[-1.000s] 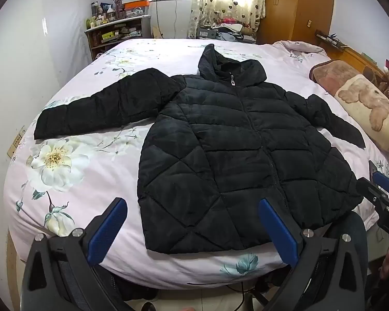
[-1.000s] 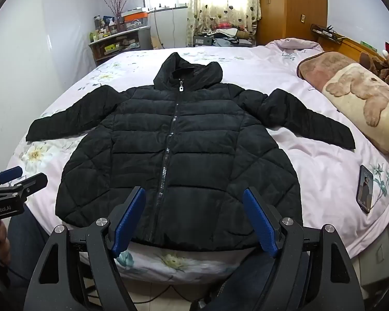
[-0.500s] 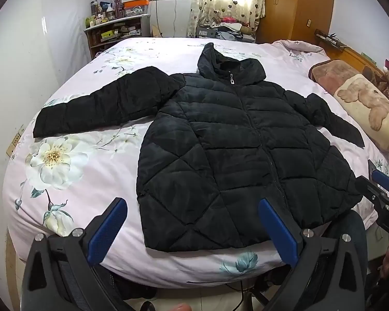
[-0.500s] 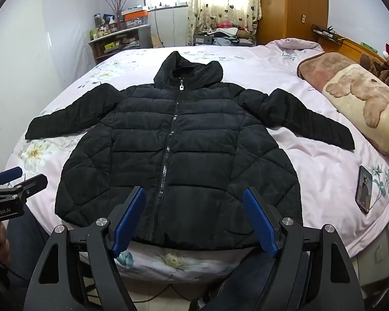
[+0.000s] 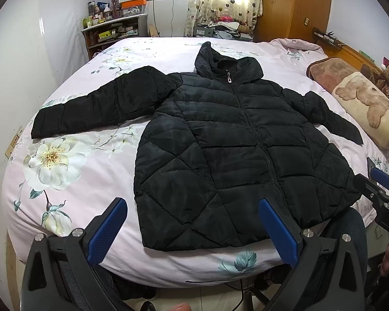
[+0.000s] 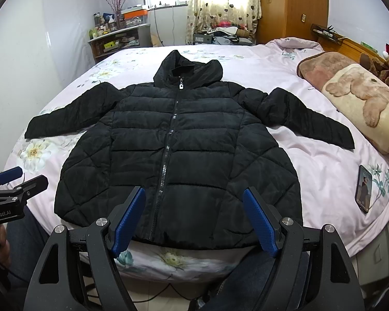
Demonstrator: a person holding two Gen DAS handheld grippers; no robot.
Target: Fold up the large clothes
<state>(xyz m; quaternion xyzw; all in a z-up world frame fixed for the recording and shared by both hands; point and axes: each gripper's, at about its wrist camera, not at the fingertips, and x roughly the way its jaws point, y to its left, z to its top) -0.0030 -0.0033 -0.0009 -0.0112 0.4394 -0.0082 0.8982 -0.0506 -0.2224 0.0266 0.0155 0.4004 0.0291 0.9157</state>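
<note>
Nearby, phone (image 6: pixel 364 192) beside spread jacket (image 6: pixel 179 160) on bed (image 5: pixel 96 171); both grippers' jaws wide open.

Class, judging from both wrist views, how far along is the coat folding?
Done: the black jacket lies flat on the bed, zipped, sleeves spread. In hand: nothing; the left gripper and right gripper hover open near the hem. Left: every fold.

"GenRobot.AI" is printed in white on the black body of the left gripper (image 6: pixel 11 181). The right gripper (image 5: pixel 376 181) shows only "DAS", cut off.
</note>
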